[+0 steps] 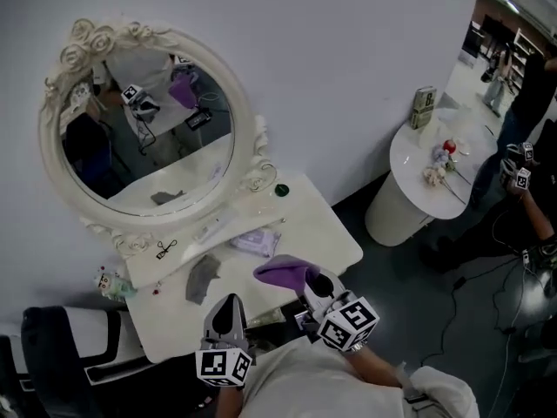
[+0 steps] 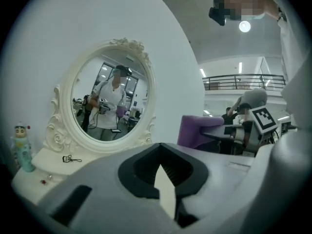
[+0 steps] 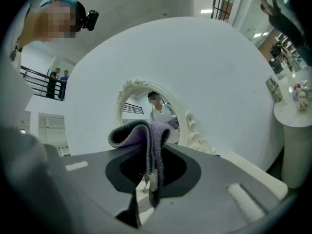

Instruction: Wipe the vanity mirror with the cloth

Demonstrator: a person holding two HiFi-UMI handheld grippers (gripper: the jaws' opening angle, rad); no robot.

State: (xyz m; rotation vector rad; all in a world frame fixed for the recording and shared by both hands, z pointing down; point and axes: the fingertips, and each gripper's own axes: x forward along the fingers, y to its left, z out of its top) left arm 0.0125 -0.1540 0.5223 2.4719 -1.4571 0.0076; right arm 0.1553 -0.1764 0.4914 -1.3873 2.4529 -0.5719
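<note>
Currently clamping purple cloth [image 1: 284, 273] in right gripper [image 1: 315, 287], well apart from vanity mirror [image 1: 148, 138]; left gripper [image 1: 228, 313] clenched, empty.

Purple cloth [image 1: 285, 273], cream-white mirror frame [image 1: 96, 35], white table [image 1: 326, 229]

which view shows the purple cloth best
The right gripper view: the purple cloth sits folded dead centre, pinched in the jaws of the right gripper. The head view shows it only as a small purple bulge ahead of that gripper; the left gripper view catches one side of it.
</note>
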